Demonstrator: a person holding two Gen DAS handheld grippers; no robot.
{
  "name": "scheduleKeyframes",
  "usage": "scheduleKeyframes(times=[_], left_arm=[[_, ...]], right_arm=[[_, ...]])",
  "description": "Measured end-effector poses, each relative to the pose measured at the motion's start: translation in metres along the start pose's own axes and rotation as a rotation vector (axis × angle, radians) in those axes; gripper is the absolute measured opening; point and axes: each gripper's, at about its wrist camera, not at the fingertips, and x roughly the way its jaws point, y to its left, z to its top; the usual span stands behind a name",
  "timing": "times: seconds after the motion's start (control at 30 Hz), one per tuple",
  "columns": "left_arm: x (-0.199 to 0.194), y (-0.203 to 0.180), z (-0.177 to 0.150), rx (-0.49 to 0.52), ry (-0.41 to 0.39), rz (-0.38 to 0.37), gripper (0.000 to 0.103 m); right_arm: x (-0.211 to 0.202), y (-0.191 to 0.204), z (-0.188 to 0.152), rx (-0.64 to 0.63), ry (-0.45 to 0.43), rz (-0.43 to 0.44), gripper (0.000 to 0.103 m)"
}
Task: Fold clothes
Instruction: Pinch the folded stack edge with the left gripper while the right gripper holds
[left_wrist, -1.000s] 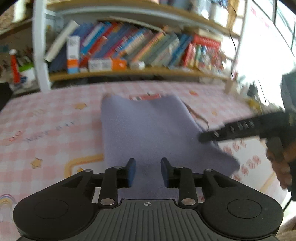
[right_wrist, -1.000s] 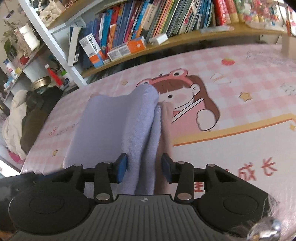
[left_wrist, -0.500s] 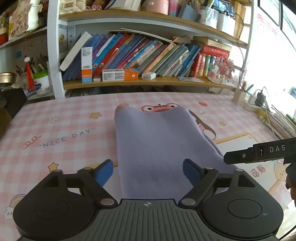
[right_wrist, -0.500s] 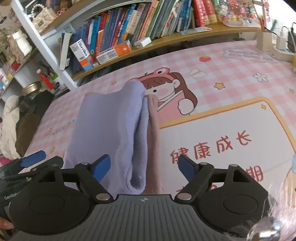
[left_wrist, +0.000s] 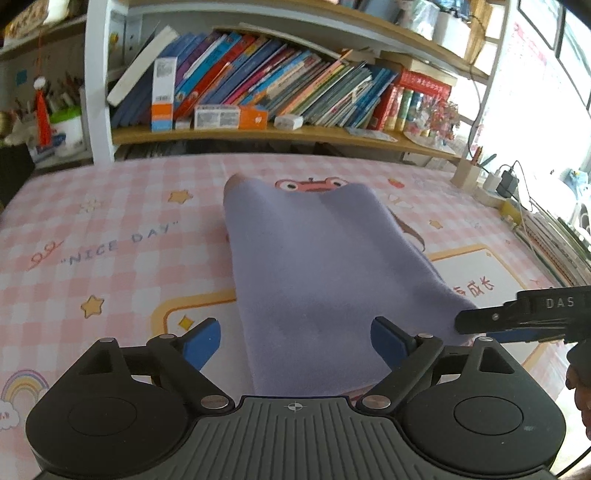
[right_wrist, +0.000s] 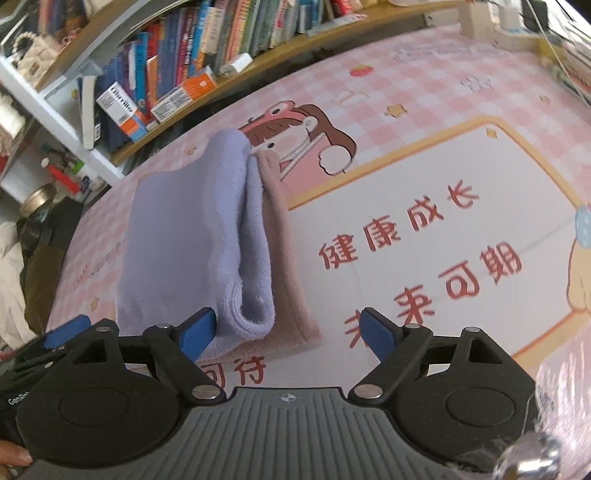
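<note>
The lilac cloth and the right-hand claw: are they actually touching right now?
Cannot tell. In the right wrist view the right gripper is open, freshly widened; its left pad sits right at the lilac cloth, no clear gap or press.

The right gripper (right_wrist: 286, 330) hovers over the near end of a folded lavender garment (right_wrist: 188, 236), its blue-padded jaws spread wide after just opening, gripping nothing; the left pad sits just beside the folded edge. A pinkish-brown layer (right_wrist: 286, 254) shows under the garment along its right side. Both lie on a surface (right_wrist: 443, 158) covered with a pink checked cartoon mat bearing red Chinese characters. Far behind, a bookshelf (right_wrist: 192, 55) holds rows of tilted books. The left gripper (right_wrist: 62, 334) peeks in at the near left.
</note>
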Motion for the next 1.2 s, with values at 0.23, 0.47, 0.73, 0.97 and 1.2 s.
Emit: scheduleKeyframes(times=[0.23, 0.47, 0.73, 0.97, 1.2], left_arm=[[0.004, 0.023, 0.005, -0.094, 0.013, -0.019, 0.091], [0.014, 0.032, 0.012, -0.164, 0.023, -0.016, 0.091], [0.031, 0.045, 0.016, -0.253, 0.048, -0.032, 0.088], [0.049, 0.049, 0.019, -0.313, 0.101, -0.075, 0.083], [0.055, 0.04, 0.02, -0.316, 0.111, -0.093, 0.057]], right_arm=[[0.0, -0.005, 0.003, 0.054, -0.012, 0.003, 0.084], [0.008, -0.008, 0.016, 0.061, 0.026, 0.037, 0.084], [0.031, -0.012, 0.032, 0.107, 0.08, 0.121, 0.08], [0.048, -0.008, 0.04, 0.127, 0.113, 0.175, 0.059], [0.058, -0.003, 0.044, 0.095, 0.106, 0.176, 0.041]])
